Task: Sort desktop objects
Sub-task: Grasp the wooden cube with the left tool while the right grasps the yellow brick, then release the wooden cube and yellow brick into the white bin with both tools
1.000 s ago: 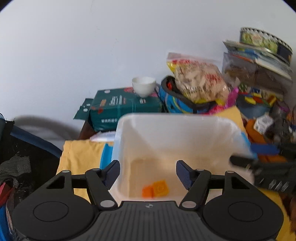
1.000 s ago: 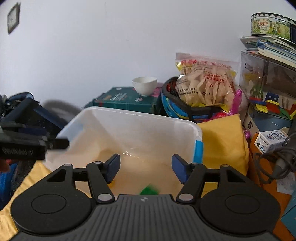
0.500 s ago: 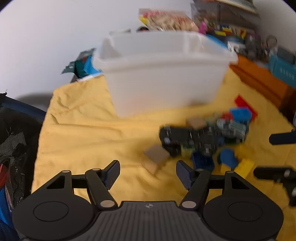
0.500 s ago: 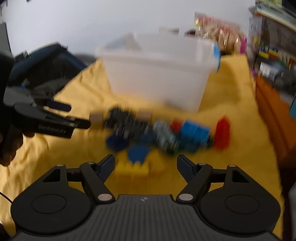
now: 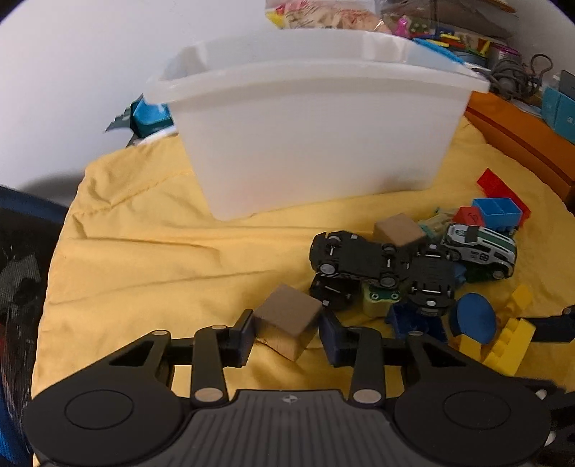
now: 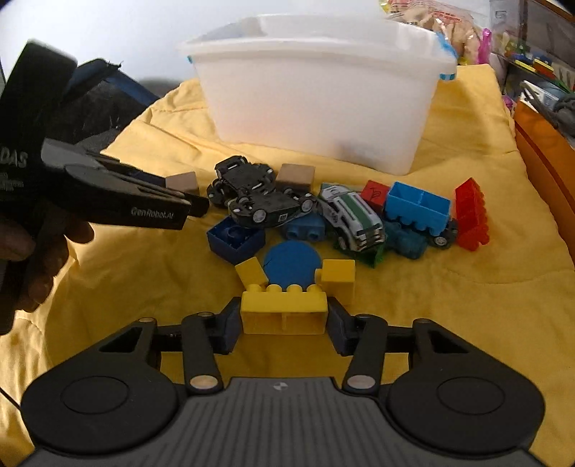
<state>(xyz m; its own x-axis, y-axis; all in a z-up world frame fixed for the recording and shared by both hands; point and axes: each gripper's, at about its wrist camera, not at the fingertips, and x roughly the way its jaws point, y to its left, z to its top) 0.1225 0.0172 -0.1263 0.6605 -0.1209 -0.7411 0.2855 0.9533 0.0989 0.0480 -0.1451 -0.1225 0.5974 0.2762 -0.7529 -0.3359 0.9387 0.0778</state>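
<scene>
As both jaws have just been closing, left gripper [image 5: 287,336] on cube [image 5: 287,319] & right gripper [image 6: 284,319] on yellow brick [image 6: 284,312], lift straight up, then to far tub [image 6: 323,97]

Both pictures are bright, with soft, even light. The white tub [image 5: 316,143] glows a bit, and the wall [image 6: 107,32] looks washed out. Shadows are soft and small. Edges bend round and go dark at the corners. Far things look slightly blurry.
</scene>
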